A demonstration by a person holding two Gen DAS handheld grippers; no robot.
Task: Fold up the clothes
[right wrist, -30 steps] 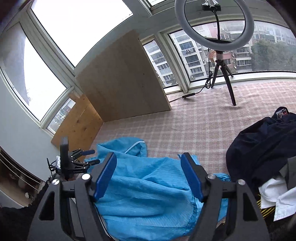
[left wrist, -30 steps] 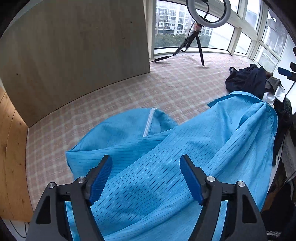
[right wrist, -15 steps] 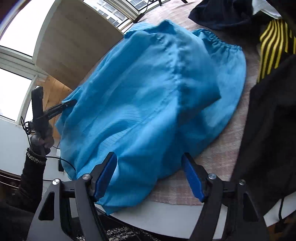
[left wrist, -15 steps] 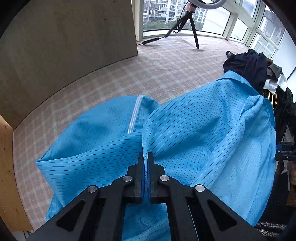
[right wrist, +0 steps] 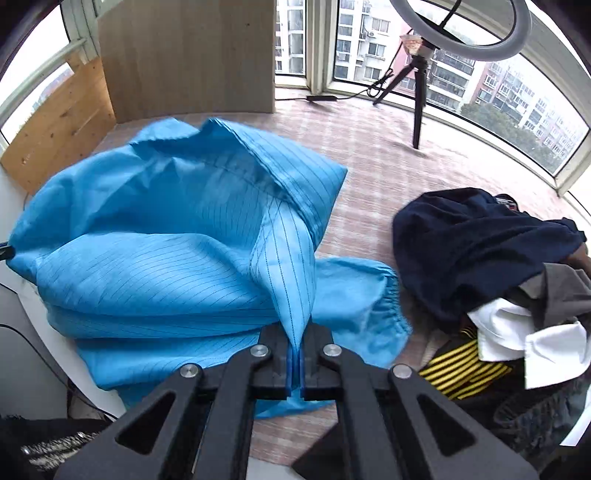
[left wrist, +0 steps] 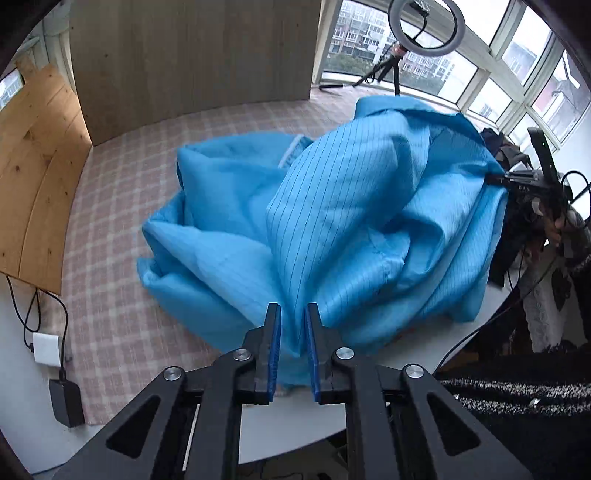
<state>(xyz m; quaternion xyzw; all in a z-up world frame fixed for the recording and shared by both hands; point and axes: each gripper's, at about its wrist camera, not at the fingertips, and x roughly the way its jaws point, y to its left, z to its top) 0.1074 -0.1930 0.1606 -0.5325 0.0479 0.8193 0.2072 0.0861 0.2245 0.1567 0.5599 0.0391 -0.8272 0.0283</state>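
**Desk:** Blue striped garment (left wrist: 343,206) — where does it sit in the frame?

**Photographer:** It fills the centre of the left wrist view, heaped in loose folds on a pink checked cloth (left wrist: 110,295) that covers the table. In the right wrist view the same garment spreads across the left half, with an elasticated cuff (right wrist: 388,295) lying on the cloth at centre right.

**Desk:** What else is large in the pictures?

**Photographer:** A pale wooden panel (right wrist: 192,55) stands upright at the top, left of centre, with an orange-toned board (left wrist: 37,166) leaning at the left edge. Windows run along the upper right, apartment blocks beyond. A pile of other clothes (right wrist: 498,277), navy, grey, white and yellow-and-black striped, lies at the right of the right wrist view, near the cuff.

**Desk:** And the grippers?

**Photographer:** The left gripper (left wrist: 292,347), at bottom centre, has its blue pads drawn close with a bunch of the blue fabric pinched between them; a narrow gap shows either side of the cloth. The right gripper (right wrist: 295,354) is clamped tight on a raised ridge of the same garment, the fabric rising in a peak from its pads. From the left camera, the right gripper appears at the right edge, held in a hand (left wrist: 557,225), gripping the garment's far edge.

**Desk:** Smaller items?

**Photographer:** A ring light (right wrist: 458,29) on a tripod stands at the upper right. A white charger (left wrist: 46,348) and a black box (left wrist: 66,402), both cabled, lie at the lower left.
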